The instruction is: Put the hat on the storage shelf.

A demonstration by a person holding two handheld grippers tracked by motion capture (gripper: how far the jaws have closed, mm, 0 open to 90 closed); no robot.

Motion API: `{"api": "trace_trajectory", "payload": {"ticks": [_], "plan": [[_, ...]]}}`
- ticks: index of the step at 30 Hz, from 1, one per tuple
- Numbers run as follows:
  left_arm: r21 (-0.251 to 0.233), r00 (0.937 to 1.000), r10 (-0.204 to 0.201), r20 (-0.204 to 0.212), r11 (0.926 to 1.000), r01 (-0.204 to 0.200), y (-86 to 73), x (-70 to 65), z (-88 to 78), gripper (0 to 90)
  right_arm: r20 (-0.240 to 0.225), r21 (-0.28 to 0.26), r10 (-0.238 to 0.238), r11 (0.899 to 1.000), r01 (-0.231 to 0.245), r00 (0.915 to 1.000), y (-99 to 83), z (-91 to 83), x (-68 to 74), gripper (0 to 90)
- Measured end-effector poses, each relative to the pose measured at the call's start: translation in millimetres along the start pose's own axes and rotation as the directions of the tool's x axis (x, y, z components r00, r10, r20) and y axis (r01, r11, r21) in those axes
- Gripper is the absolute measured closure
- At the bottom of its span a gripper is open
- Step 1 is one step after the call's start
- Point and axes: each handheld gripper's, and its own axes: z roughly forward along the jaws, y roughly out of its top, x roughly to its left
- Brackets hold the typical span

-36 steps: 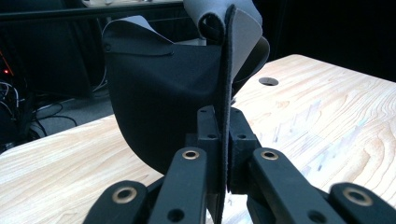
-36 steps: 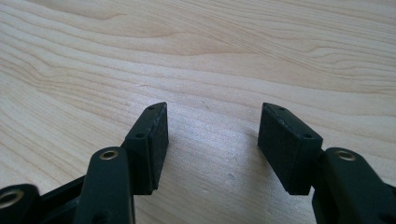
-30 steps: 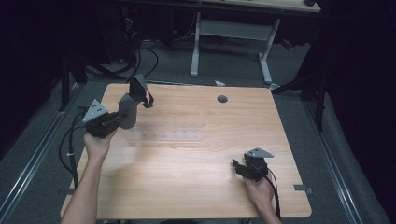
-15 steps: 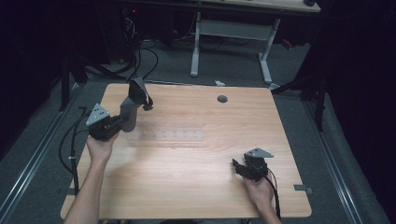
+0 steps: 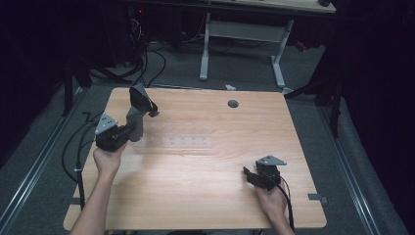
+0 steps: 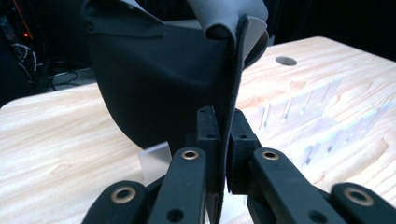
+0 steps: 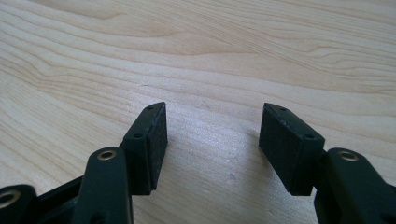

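Left hand sits at the table's left side, forearm coming up from the bottom edge, holding the left gripper raised and aimed forward. Its jaws are pinched tight on a thin dark sheet, which stands up between the pads. Right hand is at the near right, right gripper low over the tabletop, pointing left. Its jaws are spread wide, pads bare, nothing between them.

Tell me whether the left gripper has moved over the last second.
Yes. The left gripper, shut on the dark sheet, drifted slightly toward the person, away from the table's far edge.
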Motion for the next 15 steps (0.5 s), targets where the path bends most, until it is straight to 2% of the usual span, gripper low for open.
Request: {"api": "trace_trajectory", "payload": {"ticks": [15], "plan": [[0.051,0.9999,-0.012,-0.004,0.9986,0.012,-18.0,-4.1,-7.8,84.9,-0.001,0.000,-0.001,1.000,0.001,1.0000,0.0,0.1,0.1,41.5]]}}
